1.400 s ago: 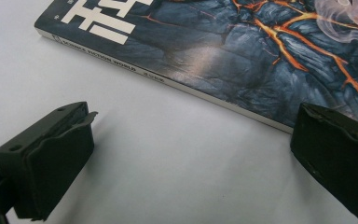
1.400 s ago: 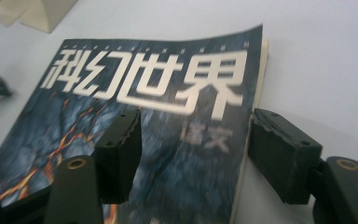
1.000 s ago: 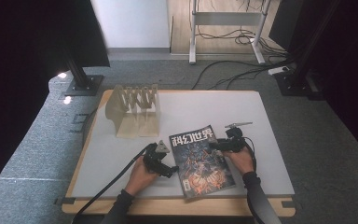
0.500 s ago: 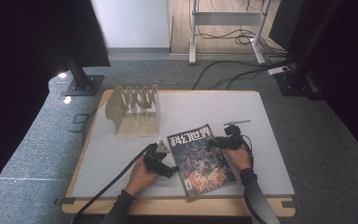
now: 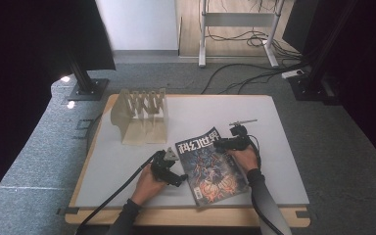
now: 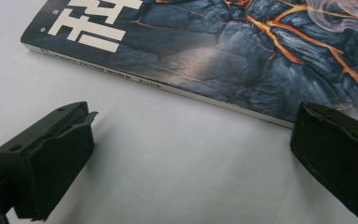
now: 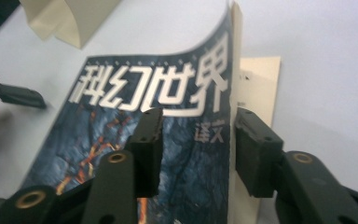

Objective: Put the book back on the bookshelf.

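A magazine [image 5: 210, 166] with a dark cover, orange cracks and white characters lies on the white table [image 5: 274, 161]. My left gripper [image 5: 178, 171] rests on the table just off its spine; in the left gripper view the jaws [image 6: 193, 112] stand wide open and empty before the magazine [image 6: 242, 51]. My right gripper [image 5: 223, 144] is at the magazine's top right corner. Its jaws [image 7: 196, 121] have just been closing and are still apart. The raised, curling cover edge [image 7: 230, 60] is between them, and a beige inner page [image 7: 258, 79] shows beneath.
A pale wooden slotted rack [image 5: 142, 115] stands at the back left of the table, just beyond the magazine, and its corner [image 7: 60, 18] shows in the right gripper view. Cables trail from both grippers toward the table's front edge. Dark stands and cables surround the table on the floor.
My right gripper has shifted a little to the left onto the magazine's corner, and its jaws have narrowed. The left hand has stayed put.
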